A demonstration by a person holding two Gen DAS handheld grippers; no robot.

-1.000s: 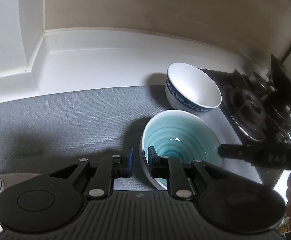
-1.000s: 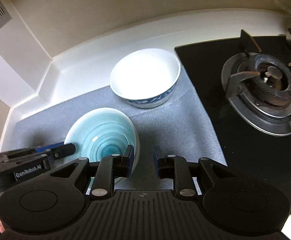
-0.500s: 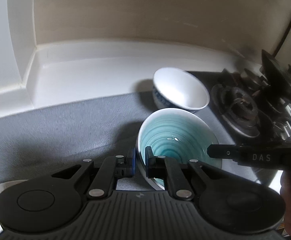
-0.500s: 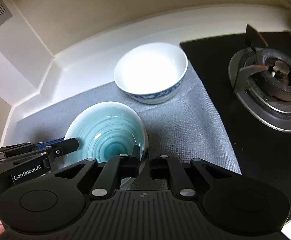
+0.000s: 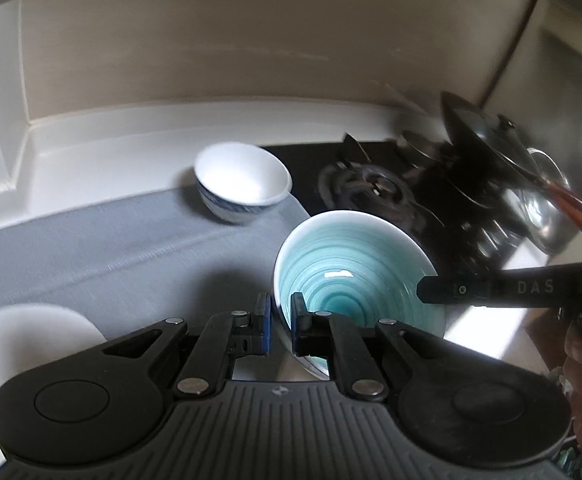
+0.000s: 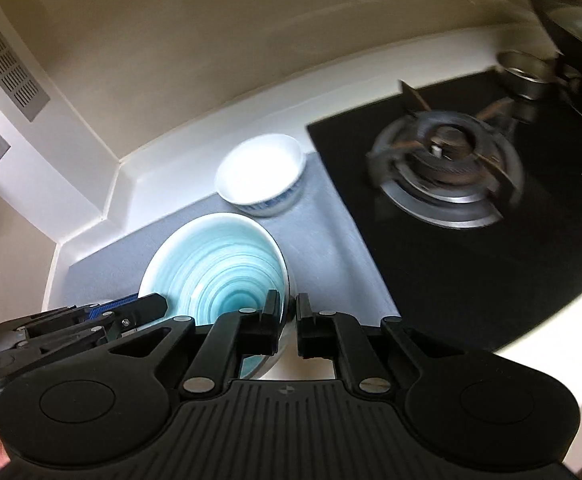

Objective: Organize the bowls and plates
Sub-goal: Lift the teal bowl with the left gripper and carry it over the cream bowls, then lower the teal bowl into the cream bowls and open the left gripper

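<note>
Your left gripper [image 5: 280, 322] and right gripper [image 6: 289, 322] each pinch an opposite rim of the teal bowl [image 5: 351, 268], holding it tilted above the grey mat [image 5: 111, 248], near the white bowl [image 5: 243, 182] that sits beside the stove [image 6: 447, 176].

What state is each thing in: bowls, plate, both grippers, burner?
Teal bowl: lifted off the grey mat, tilted, gripped at both rims.
Blue-patterned bowl: upright on the mat, empty.
White plate: flat, untouched.
Left gripper: shut on teal bowl.
Right gripper: shut on teal bowl.
Burner: no flame visible.
</note>
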